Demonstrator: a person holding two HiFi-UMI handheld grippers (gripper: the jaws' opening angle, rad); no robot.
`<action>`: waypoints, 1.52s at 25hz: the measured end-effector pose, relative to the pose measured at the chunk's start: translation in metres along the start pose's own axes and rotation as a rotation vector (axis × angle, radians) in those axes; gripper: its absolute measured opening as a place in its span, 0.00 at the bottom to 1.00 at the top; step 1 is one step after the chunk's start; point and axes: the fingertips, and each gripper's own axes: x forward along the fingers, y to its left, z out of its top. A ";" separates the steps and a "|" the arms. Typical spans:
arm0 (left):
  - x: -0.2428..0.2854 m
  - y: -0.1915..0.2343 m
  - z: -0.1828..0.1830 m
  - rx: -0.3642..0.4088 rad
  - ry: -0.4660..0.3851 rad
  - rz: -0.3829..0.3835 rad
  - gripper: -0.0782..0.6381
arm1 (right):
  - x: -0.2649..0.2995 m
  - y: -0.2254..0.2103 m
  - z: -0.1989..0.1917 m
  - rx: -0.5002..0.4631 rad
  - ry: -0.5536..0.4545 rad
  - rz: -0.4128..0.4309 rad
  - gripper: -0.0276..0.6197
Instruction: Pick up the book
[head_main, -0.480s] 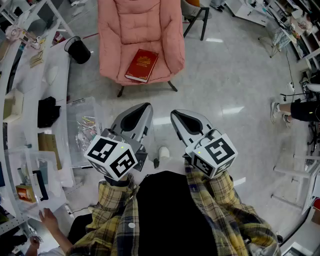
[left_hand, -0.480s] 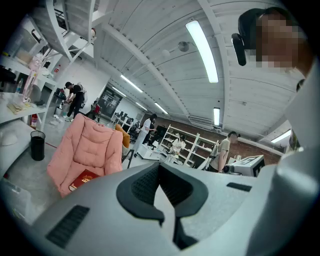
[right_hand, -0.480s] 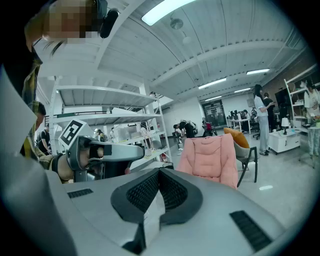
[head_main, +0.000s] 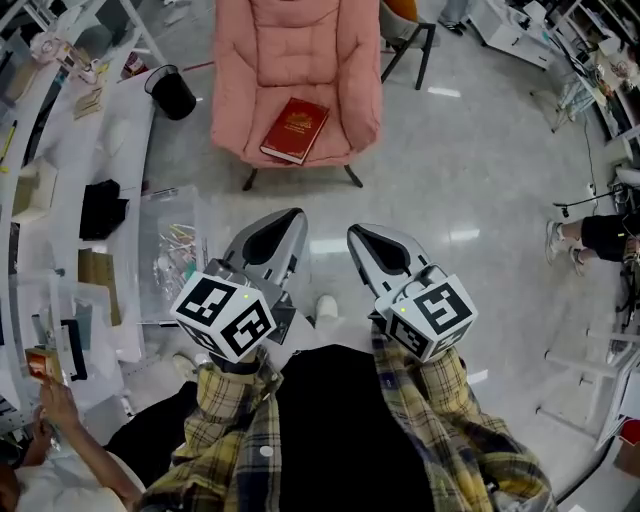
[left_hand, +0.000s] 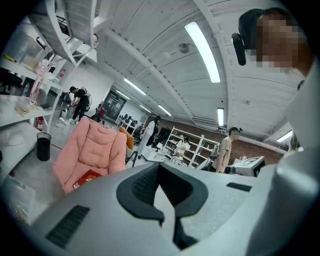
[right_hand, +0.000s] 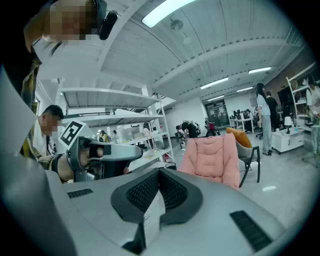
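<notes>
Pickup not started. Left gripper (head_main: 283, 222) and right gripper (head_main: 362, 238) are seen closed, nothing held. The book (head_main: 295, 130) is found lying on the chair (head_main: 300, 50) seat, well ahead of both jaws.

Bright, even light from ceiling strip lamps (left_hand: 202, 50); pale reflections glare on the glossy floor (head_main: 480, 170), and shadows are soft. Both gripper views show fisheye bending and dark corners. The left gripper (left_hand: 160, 167) and right gripper (right_hand: 159, 172) are slightly soft in the lower foreground.
</notes>
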 end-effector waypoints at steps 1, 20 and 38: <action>-0.001 -0.001 -0.001 -0.001 -0.002 0.004 0.11 | -0.002 0.000 -0.001 -0.001 0.001 0.004 0.07; 0.017 0.083 0.027 -0.055 -0.004 0.050 0.11 | 0.084 -0.011 0.007 0.015 0.067 0.042 0.07; 0.043 0.234 0.094 -0.084 0.050 -0.016 0.11 | 0.233 -0.036 0.031 0.048 0.119 -0.088 0.07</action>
